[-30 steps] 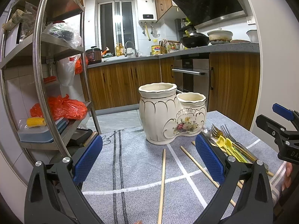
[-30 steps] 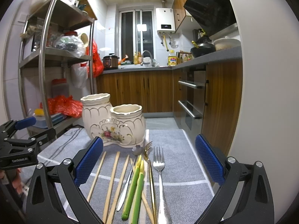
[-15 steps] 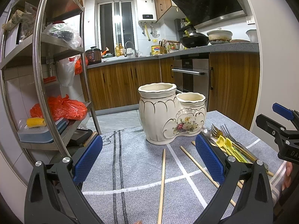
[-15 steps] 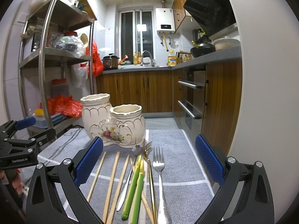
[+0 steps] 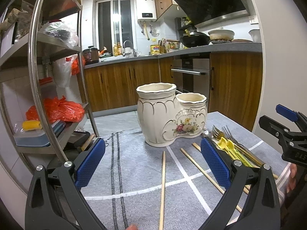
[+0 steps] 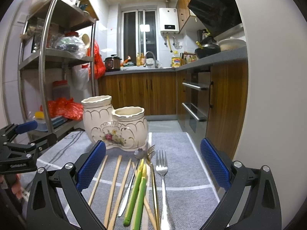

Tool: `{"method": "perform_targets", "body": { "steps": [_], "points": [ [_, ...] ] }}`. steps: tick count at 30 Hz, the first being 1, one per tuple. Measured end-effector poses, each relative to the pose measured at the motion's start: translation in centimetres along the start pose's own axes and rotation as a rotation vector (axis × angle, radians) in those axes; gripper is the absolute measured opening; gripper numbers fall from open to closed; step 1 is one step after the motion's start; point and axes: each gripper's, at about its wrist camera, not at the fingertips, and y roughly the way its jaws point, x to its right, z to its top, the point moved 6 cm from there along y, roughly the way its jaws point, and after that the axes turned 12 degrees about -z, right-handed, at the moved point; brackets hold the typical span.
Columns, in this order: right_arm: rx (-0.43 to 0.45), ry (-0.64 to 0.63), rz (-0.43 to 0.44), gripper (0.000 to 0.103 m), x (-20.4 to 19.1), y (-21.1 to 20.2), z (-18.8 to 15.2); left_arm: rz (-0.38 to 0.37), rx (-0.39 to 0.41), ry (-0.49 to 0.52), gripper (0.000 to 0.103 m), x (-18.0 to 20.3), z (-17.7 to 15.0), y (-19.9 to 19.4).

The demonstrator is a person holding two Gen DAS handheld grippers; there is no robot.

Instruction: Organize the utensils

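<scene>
A cream ceramic two-pot utensil holder (image 5: 168, 117) (image 6: 115, 124) stands upright at the far side of a grey cloth. Before it lie several wooden chopsticks (image 6: 113, 187) (image 5: 162, 187), two yellow-green plastic utensils (image 6: 137, 189) (image 5: 233, 149), a silver fork (image 6: 163, 178), a gold fork (image 6: 152, 172) and a silver spoon (image 6: 130, 184). My left gripper (image 5: 152, 163) is open and empty above the chopsticks. My right gripper (image 6: 152, 164) is open and empty above the row of utensils. Each gripper shows at the edge of the other's view.
The grey cloth (image 6: 182, 153) with white lines covers the table. A steel shelf rack (image 5: 36, 76) with red bags and boxes stands to the left. Wooden kitchen cabinets (image 6: 145, 94) and an oven (image 6: 193, 101) lie beyond the table's far and right edges.
</scene>
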Motion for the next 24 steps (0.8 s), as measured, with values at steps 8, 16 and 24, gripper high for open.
{"method": "perform_targets", "body": {
  "steps": [8,16,24],
  "points": [
    [-0.019,-0.006,-0.014,0.098,1.4,1.4,-0.1,-0.071,-0.122,0.026,0.098,0.7,-1.0,1.7],
    [-0.202,-0.12,-0.033,0.098,1.6,3.6,-1.4,-0.08,-0.348,0.041,0.098,0.3,-3.5,4.5],
    [-0.349,-0.233,-0.015,0.096,1.1,5.4,-3.8,-0.129,-0.466,0.011,0.072,-1.4,-5.3,5.7]
  ]
}}
